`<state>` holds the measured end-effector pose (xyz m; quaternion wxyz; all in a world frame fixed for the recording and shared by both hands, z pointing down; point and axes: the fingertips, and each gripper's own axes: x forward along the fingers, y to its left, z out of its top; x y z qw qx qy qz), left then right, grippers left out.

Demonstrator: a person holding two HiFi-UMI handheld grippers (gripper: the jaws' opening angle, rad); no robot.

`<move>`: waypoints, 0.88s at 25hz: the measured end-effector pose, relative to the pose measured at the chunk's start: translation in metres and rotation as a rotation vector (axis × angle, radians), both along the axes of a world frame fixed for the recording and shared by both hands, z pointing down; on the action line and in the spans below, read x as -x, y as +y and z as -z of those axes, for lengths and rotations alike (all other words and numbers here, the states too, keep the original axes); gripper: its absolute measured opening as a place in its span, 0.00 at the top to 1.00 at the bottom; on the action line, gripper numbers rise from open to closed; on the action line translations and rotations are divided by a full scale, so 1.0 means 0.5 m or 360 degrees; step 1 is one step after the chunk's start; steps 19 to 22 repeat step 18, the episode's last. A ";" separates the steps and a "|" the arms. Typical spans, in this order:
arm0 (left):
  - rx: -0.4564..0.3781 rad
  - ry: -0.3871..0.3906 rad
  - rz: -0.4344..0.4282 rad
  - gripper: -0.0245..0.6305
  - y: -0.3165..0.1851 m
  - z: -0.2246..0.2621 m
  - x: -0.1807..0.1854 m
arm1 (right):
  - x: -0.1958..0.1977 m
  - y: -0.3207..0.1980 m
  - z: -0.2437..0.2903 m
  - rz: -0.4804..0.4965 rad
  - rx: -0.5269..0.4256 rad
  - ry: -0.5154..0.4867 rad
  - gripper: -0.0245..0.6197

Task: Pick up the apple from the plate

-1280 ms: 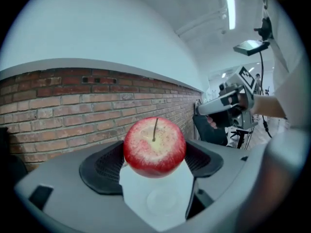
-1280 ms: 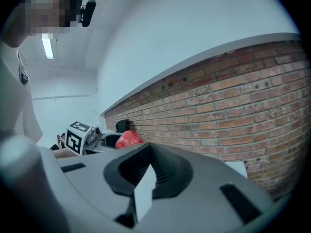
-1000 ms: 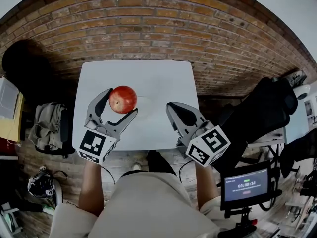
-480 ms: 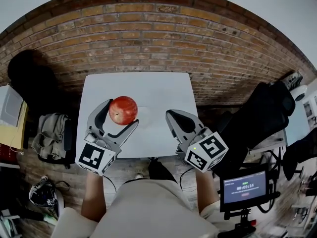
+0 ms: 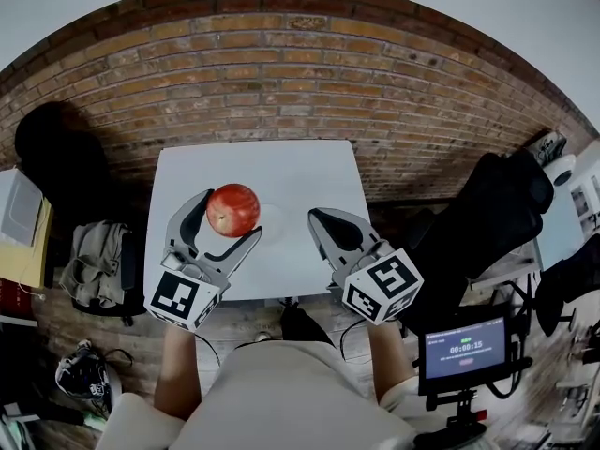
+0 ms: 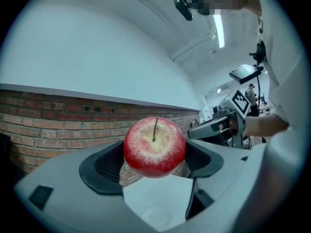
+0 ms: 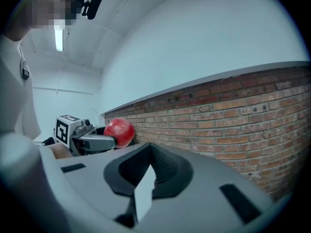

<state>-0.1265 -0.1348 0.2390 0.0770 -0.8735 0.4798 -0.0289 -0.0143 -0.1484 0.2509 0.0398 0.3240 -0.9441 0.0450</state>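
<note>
A red apple (image 5: pixel 232 210) with a short stem hangs above the white table (image 5: pixel 300 172), clamped between the two dark pads of my left gripper (image 5: pixel 230 217). In the left gripper view the apple (image 6: pixel 154 147) fills the gap between the jaws of the left gripper (image 6: pixel 154 155), stem toward the camera. A small white plate (image 5: pixel 273 221) lies bare on the table just right of the apple and shows as the plate (image 6: pixel 157 218) below it. My right gripper (image 5: pixel 322 221) hovers to the right, apart from the apple, jaws closed on nothing. From the right gripper (image 7: pixel 145 168) the apple (image 7: pixel 119 132) appears at far left.
A brick floor (image 5: pixel 281 73) surrounds the small table. A grey bag (image 5: pixel 96 242) lies at its left, a black chair (image 5: pixel 487 223) at its right, and a timer screen (image 5: pixel 466 350) on a stand at lower right.
The head view has tilted, so the table sits lower in the picture. The left gripper still holds the apple over the table. The right gripper has drifted slightly left.
</note>
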 end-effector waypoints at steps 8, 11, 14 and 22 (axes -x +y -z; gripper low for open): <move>0.0010 -0.0009 0.0005 0.37 0.010 -0.005 -0.012 | -0.012 0.009 0.003 -0.0004 -0.0009 0.0012 0.96; 0.0013 -0.0012 0.0012 0.36 0.012 -0.007 -0.009 | -0.010 0.012 0.003 -0.0002 -0.0012 0.0021 0.96; 0.0017 -0.0011 0.0017 0.37 0.014 -0.008 -0.007 | -0.012 0.014 0.003 -0.0009 -0.0012 0.0021 0.96; 0.0015 -0.0020 0.0019 0.37 0.018 -0.010 -0.007 | -0.015 0.016 0.002 -0.0017 -0.0009 0.0021 0.96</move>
